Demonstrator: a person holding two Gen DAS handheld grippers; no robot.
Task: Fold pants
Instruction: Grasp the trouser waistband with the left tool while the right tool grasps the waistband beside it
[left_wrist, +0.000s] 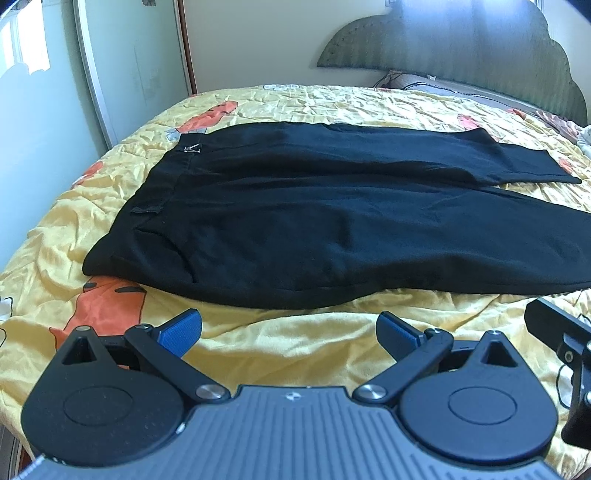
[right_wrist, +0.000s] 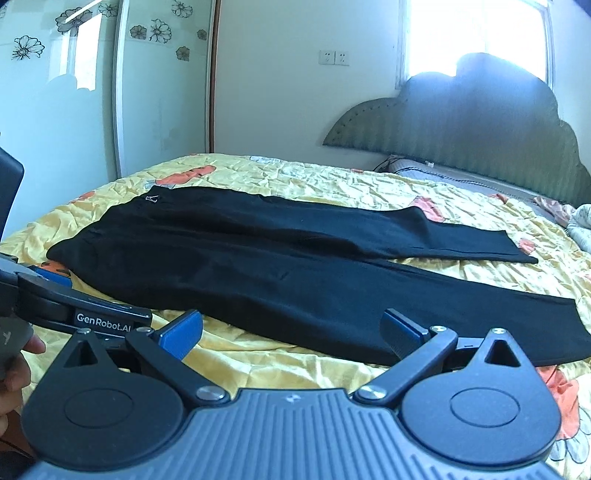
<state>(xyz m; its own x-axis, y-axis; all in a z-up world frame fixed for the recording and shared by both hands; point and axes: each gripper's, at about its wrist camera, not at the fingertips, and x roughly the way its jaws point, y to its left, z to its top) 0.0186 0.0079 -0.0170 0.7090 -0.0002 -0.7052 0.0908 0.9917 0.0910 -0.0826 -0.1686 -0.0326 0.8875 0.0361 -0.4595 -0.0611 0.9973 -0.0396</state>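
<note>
Black pants (left_wrist: 332, 221) lie flat on the yellow bedspread (left_wrist: 295, 103), 2 legs apart, no fold yet. Left gripper (left_wrist: 290, 330) & right gripper (right_wrist: 291, 332) gape wide, empty, near the pants' front edge.

Pants (left_wrist: 314, 221) flat on bed (left_wrist: 295, 339), waistband left, legs right.

Your left gripper (left_wrist: 288, 330) hangs with jaws spread wide; your right gripper (right_wrist: 291, 332) matches, its partner sitting at nine o'clock.
</note>
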